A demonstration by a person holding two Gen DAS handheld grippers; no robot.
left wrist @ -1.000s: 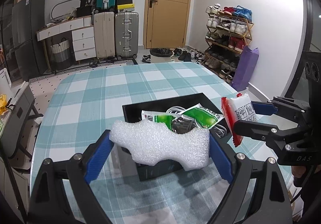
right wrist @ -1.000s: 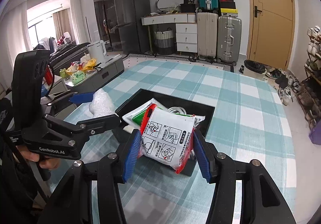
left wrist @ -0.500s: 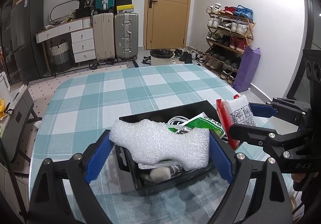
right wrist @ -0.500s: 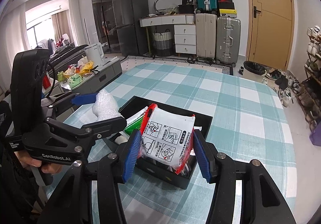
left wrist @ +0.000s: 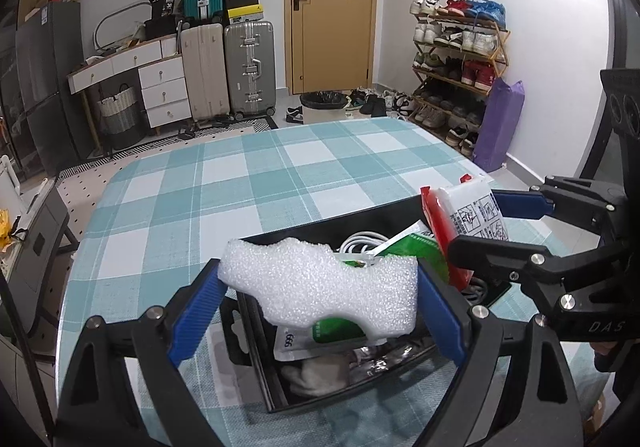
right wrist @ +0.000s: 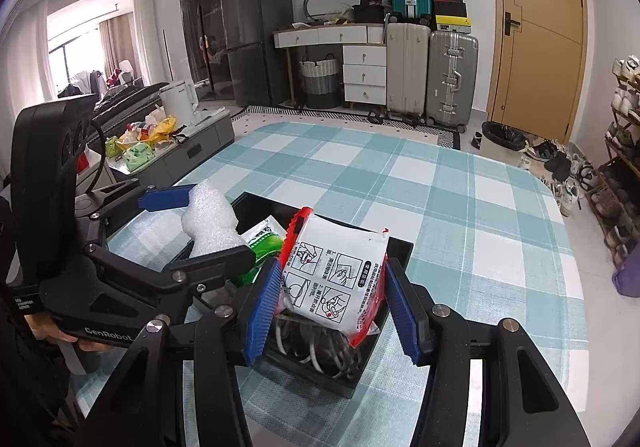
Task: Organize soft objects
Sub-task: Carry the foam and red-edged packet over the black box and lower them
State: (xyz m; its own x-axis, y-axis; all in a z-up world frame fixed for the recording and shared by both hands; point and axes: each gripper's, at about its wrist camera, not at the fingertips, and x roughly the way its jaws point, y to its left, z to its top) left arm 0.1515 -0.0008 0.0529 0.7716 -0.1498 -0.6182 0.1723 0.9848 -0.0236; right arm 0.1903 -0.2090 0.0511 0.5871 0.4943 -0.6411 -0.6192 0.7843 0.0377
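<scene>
The left gripper [left wrist: 318, 293] is clamped on one white foam block [left wrist: 320, 287], its blue pads pressing the block's two ends. The block hangs above the near left part of one black storage box [left wrist: 256, 331], clear of the contents. The right gripper [right wrist: 332, 301] is closed on one red-and-white pictogram sachet [right wrist: 334, 279], held upright between its blue pads over the right part of the same box [right wrist: 396, 251]. From the left wrist view the sachet [left wrist: 468, 223] sits at the box's right side, well apart from the foam.

Inside the box: green-and-white packets [left wrist: 412, 251], at least two, exact count uncertain; one coil of white cable [left wrist: 360, 243]; one crumpled whitish item [left wrist: 316, 375] at the bottom, identity unclear. From the right wrist view the cable coil [right wrist: 312, 343] lies directly beneath the sachet.

The box stands on the desk [left wrist: 240, 183], covered by a teal-and-white checked cloth. A hand [right wrist: 60, 335] is seen gripping the left gripper's handle.
</scene>
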